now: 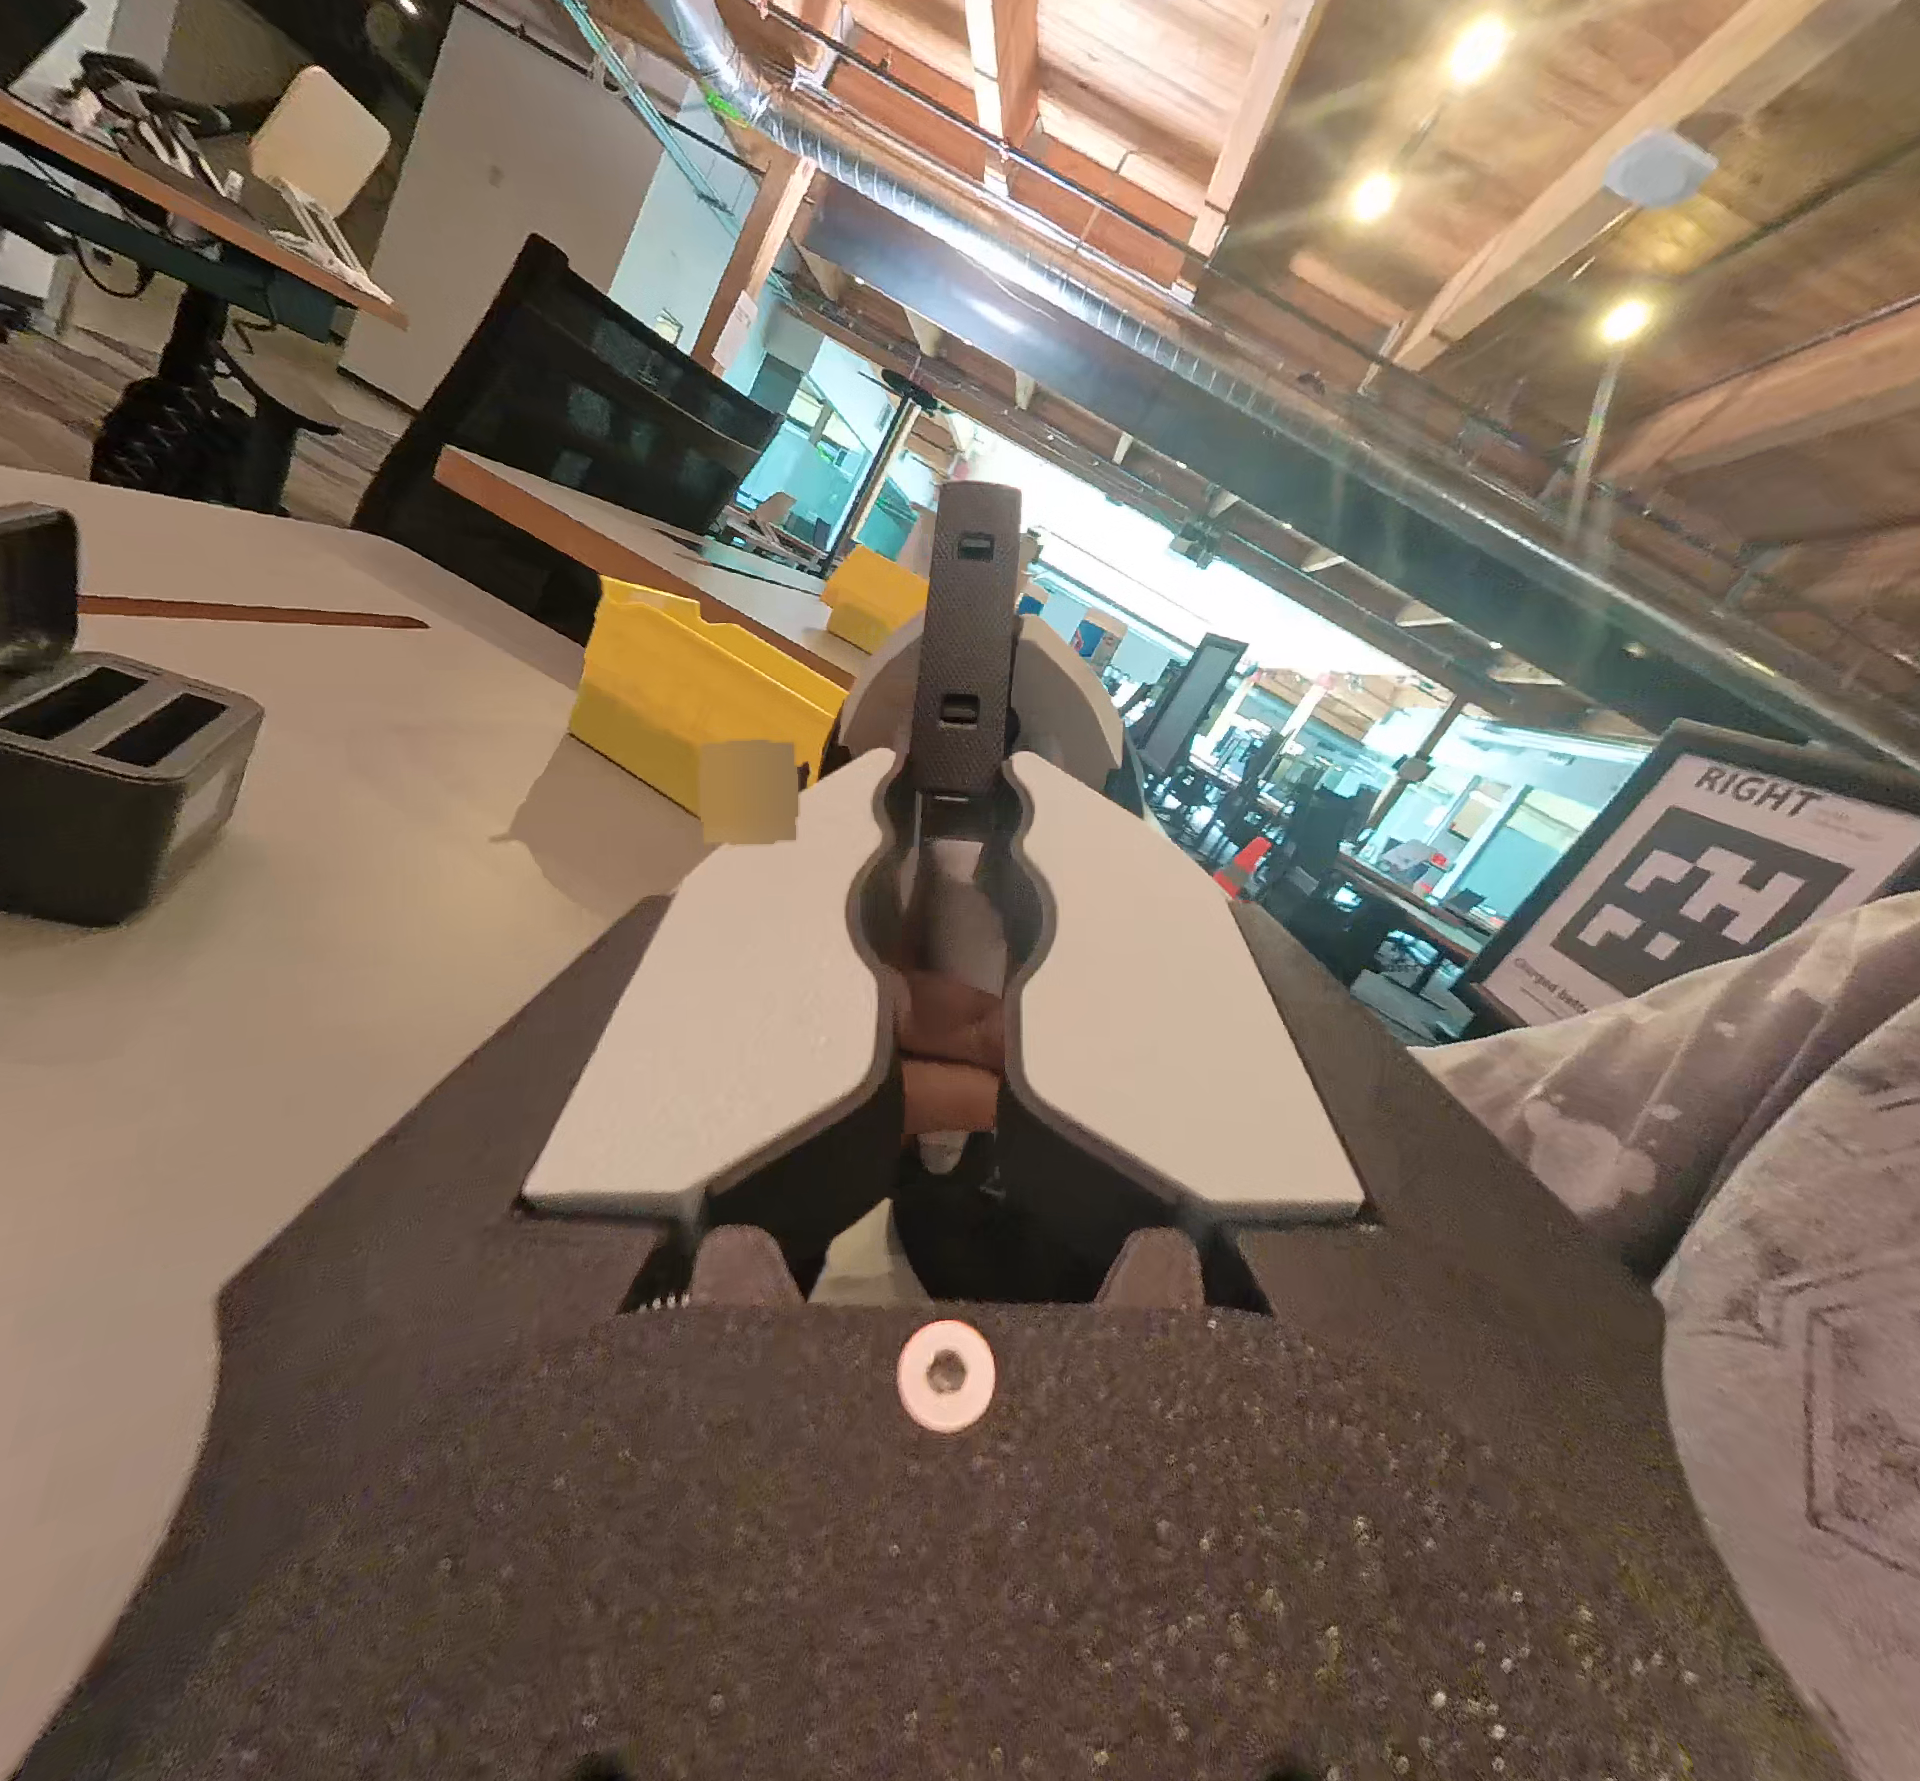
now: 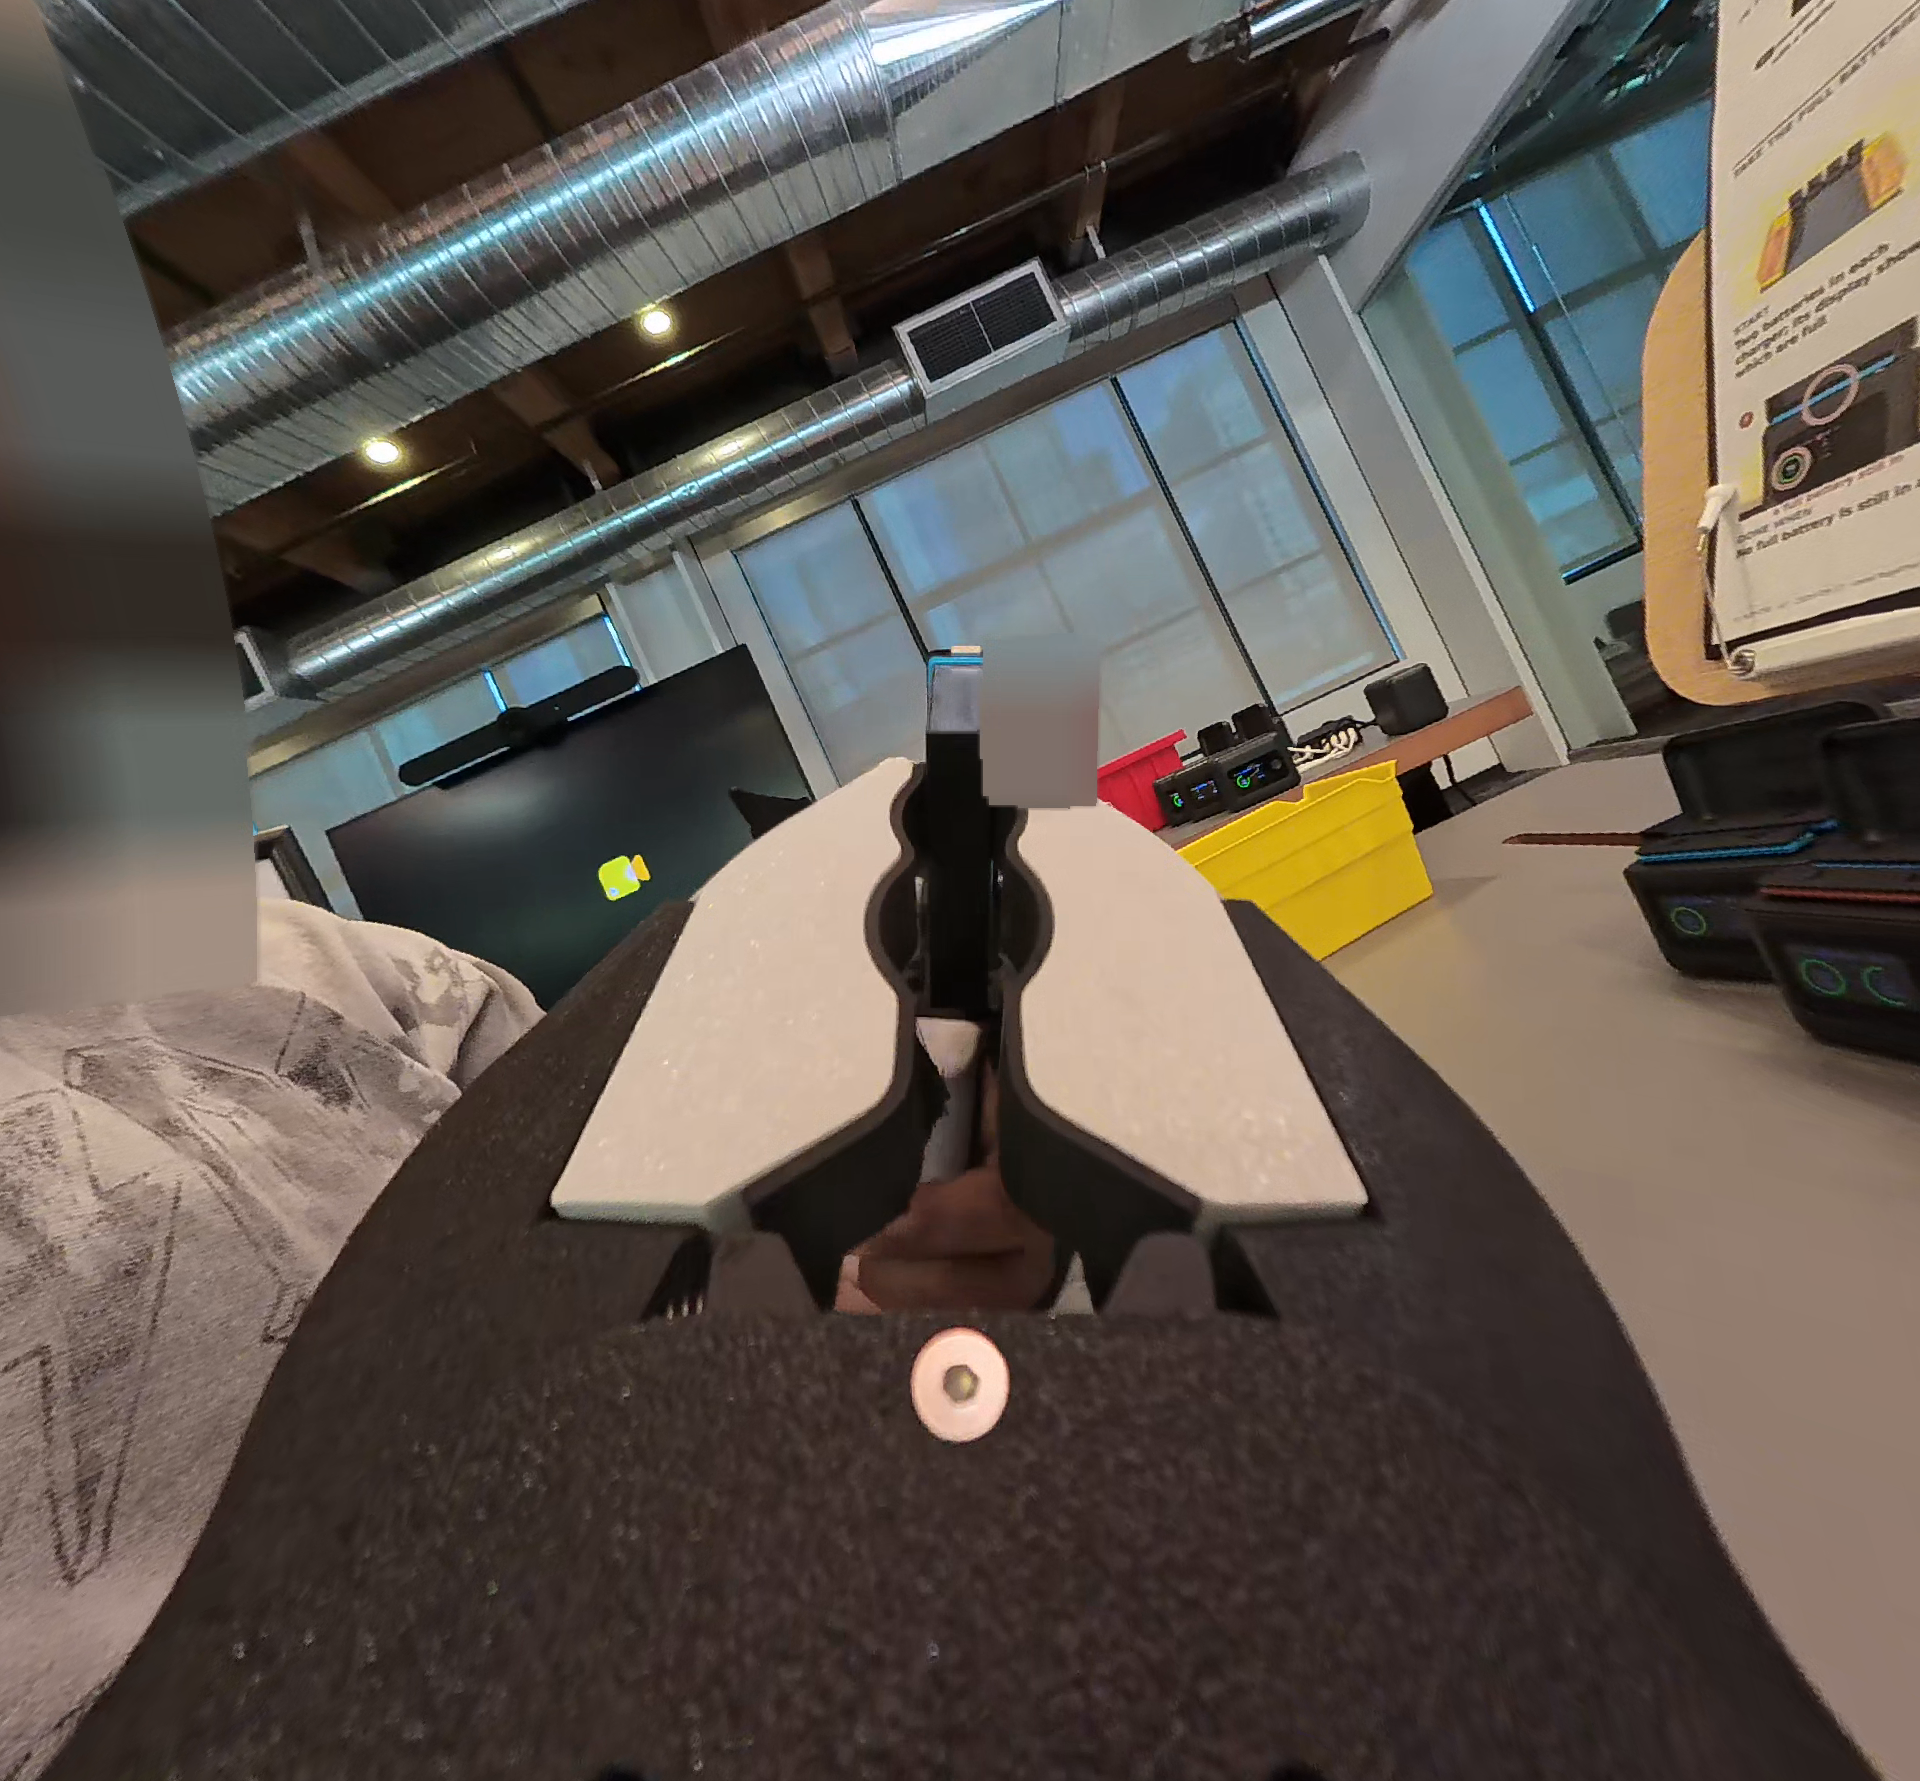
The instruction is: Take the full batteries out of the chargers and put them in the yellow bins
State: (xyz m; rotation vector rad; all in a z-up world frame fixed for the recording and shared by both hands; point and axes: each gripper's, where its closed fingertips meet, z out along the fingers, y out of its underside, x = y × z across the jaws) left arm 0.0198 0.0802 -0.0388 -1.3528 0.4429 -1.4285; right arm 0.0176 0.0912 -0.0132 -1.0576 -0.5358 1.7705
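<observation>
My left gripper (image 1: 952,781) is shut on a dark grey battery (image 1: 968,619) that stands upright between its pale fingers, raised above the table. A yellow bin (image 1: 691,692) sits just beyond it to the left. A dark charger (image 1: 114,775) with open slots is at the far left. My right gripper (image 2: 954,796) is shut on a black battery with a blue edge (image 2: 952,744), also held up. A yellow bin (image 2: 1320,848) lies ahead to its right. Two chargers (image 2: 1787,910) with lit green displays hold batteries at the right edge.
A second yellow bin (image 1: 871,601) sits on a farther desk. A marker sign (image 1: 1714,890) stands at the right. A red bin (image 2: 1138,775) and more chargers (image 2: 1226,781) are on a far table. An instruction sheet (image 2: 1818,277) hangs at the upper right. A person's grey sleeve (image 1: 1714,1160) is close by. My left and right fingertips are right by each other.
</observation>
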